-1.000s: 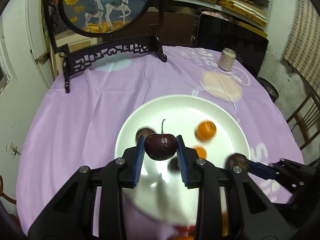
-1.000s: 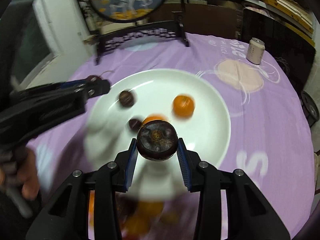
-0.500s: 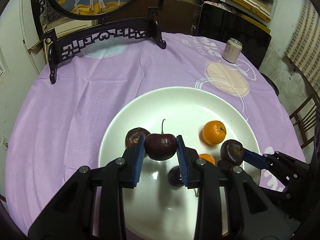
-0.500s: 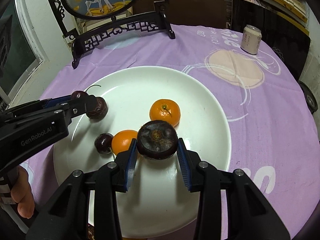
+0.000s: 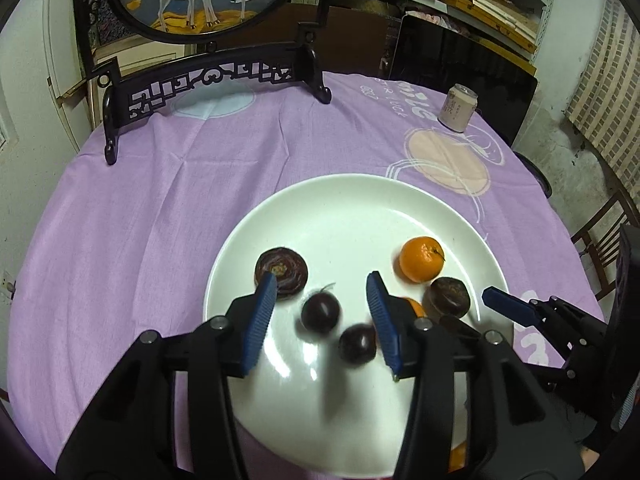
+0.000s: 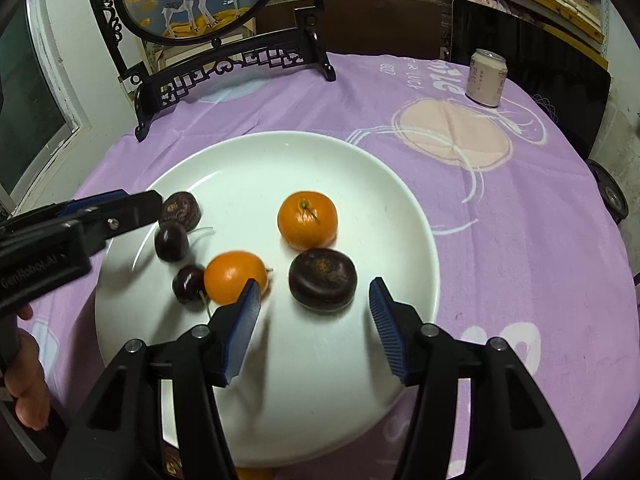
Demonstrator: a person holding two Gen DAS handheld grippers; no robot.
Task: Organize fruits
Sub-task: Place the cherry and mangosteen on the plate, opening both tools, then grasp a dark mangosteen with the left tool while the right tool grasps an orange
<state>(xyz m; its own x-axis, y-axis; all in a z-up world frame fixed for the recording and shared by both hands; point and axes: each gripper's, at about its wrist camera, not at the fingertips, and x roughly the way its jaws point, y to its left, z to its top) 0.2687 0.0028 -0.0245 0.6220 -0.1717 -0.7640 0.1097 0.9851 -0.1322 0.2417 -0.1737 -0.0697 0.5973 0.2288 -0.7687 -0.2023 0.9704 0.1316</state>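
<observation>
Both tools are spread wide and grip nothing. The left tool (image 5: 322,304) hovers over the white plate (image 5: 352,200); a blurred dark cherry (image 5: 321,312) lies on the plate between its fingers, a second cherry (image 5: 357,342) sits just inside its right finger, and a flat dark purple fruit (image 5: 282,274) lies just beyond its left fingertip. The right tool (image 6: 314,300) also hovers over the plate (image 6: 260,152); another dark purple fruit (image 6: 323,279) rests on the plate between its fingertips, apart from both. One orange (image 6: 235,277) touches its left fingertip; a second orange (image 6: 307,220) lies ahead. The plate stands on the purple-clothed bench (image 6: 520,220), with a can (image 6: 486,77) far ahead to the right.
</observation>
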